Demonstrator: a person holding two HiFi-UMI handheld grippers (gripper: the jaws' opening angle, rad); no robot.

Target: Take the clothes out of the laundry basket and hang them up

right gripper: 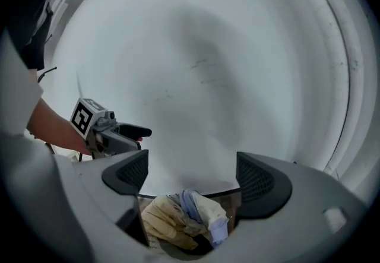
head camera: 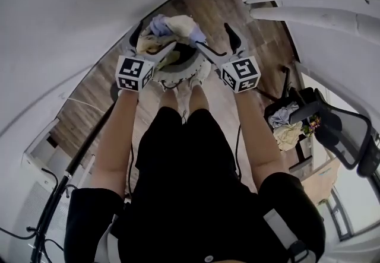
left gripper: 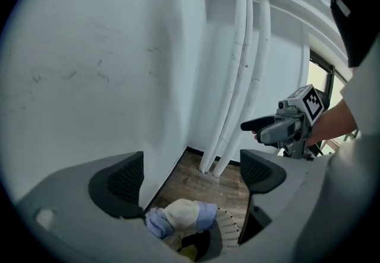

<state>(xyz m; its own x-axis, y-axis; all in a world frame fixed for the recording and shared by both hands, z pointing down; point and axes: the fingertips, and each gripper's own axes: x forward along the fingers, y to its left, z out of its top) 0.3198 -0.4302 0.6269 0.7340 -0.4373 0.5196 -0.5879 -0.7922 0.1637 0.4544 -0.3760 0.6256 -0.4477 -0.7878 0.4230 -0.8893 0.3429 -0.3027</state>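
Note:
A round white laundry basket (head camera: 178,78) stands on the wooden floor by the person's feet. It holds a heap of cream and light-blue clothes (head camera: 172,30). My left gripper (head camera: 153,42) hangs above the heap's left side, open with nothing between its fingers. My right gripper (head camera: 217,42) hangs above its right side, also open and empty. In the left gripper view the clothes (left gripper: 181,217) lie well below the gripper (left gripper: 189,178), and the right gripper's body (left gripper: 288,125) shows alongside. In the right gripper view the clothes (right gripper: 184,220) lie below the gripper (right gripper: 193,176).
A white wall runs close behind the basket. White bars (head camera: 309,0) stand at the upper right. A black office chair (head camera: 347,134) and another pile of cloth (head camera: 288,125) sit at the right. A dark pole (head camera: 71,167) slants at the left.

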